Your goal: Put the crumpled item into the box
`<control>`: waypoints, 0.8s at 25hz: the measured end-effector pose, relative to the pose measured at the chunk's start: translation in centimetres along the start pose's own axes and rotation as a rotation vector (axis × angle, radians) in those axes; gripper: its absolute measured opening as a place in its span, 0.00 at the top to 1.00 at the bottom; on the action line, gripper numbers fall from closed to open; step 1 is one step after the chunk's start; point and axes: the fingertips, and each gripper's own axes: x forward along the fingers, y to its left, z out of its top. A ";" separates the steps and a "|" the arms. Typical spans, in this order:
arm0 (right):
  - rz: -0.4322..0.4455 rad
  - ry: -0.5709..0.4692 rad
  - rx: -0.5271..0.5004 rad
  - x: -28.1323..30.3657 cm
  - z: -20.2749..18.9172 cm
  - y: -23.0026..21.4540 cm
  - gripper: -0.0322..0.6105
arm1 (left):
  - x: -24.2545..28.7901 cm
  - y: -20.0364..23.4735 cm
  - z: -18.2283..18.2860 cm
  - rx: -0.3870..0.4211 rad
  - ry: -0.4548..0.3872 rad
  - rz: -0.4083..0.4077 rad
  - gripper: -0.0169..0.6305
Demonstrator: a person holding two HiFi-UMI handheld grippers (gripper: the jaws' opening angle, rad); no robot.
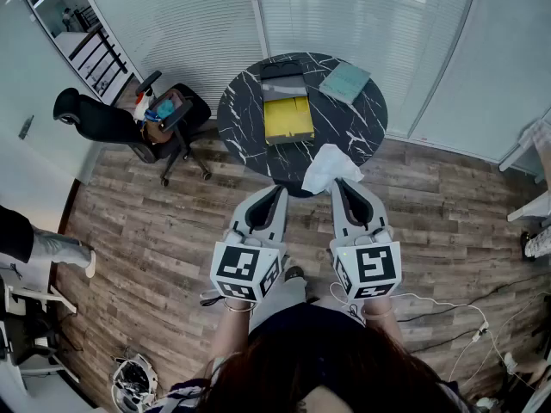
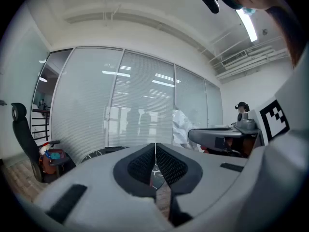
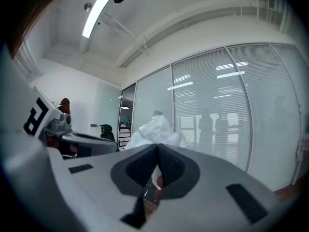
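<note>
A white crumpled item (image 1: 330, 167) sticks out past the tip of my right gripper (image 1: 338, 182), which is shut on it just over the near edge of the round black marble table (image 1: 362, 119). In the right gripper view the crumpled item (image 3: 155, 129) rises above the closed jaws (image 3: 158, 147). The box (image 1: 288, 117), open with a yellow inside and a dark lid folded back, lies on the table beyond both grippers. My left gripper (image 1: 275, 189) is shut and holds nothing; in its own view the left gripper (image 2: 155, 145) points toward the table edge.
A teal book (image 1: 345, 81) lies at the table's far right. A black office chair (image 1: 129, 123) loaded with small items stands left of the table. Glass walls with blinds run behind. Cables (image 1: 456, 321) trail over the wooden floor at right. A person's foot (image 1: 60, 249) is at the left.
</note>
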 end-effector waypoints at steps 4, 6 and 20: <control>-0.034 0.005 0.007 1.9 -0.3 0.2 0.91 | 0.7 2.0 0.0 -0.006 0.004 -0.001 0.93; -0.047 0.012 0.015 2.8 -0.6 0.2 0.91 | 1.1 2.9 -0.2 -0.013 0.006 -0.001 0.93; -0.087 0.041 0.021 9.4 -0.4 0.7 0.91 | 4.3 8.7 0.0 -0.052 -0.001 -0.035 0.93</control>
